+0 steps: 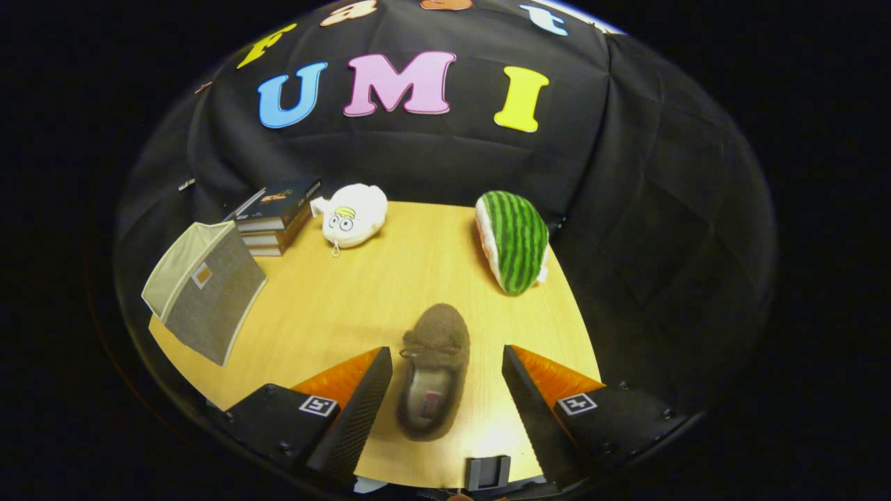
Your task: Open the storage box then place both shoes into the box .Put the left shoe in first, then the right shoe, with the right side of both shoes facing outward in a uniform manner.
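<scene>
I've got the gripper (pixel 445 379) spread wide, grasping nothing, straddling the brown slipper (pixel 433 372) on the near table (pixel 334 306) to line up a grab. Grey storage box (pixel 205 292) sits far left.

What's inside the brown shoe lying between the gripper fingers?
The brown shoe shows a pale grey lining with a small label on the insole. Its toe end is hidden under the upper. The open gripper straddles it without touching.
</scene>
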The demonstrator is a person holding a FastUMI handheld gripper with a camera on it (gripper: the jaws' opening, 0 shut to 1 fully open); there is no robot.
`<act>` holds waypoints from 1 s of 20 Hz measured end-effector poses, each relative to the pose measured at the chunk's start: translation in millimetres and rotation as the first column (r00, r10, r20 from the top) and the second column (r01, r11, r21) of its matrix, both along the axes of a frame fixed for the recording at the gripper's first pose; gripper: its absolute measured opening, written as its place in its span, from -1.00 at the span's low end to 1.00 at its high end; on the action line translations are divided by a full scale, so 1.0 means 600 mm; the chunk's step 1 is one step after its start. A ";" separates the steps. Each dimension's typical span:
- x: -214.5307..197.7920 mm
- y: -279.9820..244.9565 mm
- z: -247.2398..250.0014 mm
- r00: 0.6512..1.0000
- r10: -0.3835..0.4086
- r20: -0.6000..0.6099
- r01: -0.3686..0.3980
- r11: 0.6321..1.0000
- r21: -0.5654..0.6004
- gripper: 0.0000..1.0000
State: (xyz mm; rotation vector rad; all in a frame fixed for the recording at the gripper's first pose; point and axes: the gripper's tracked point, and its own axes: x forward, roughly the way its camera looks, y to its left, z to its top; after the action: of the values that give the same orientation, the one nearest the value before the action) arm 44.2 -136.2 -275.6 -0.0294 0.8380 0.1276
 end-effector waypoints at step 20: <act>0.045 0.007 -0.227 0.930 -0.031 -0.366 0.125 0.964 0.236 0.50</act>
State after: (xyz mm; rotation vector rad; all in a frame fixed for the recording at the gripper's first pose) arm 71.0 -131.9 -412.0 0.2793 1.1828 0.1676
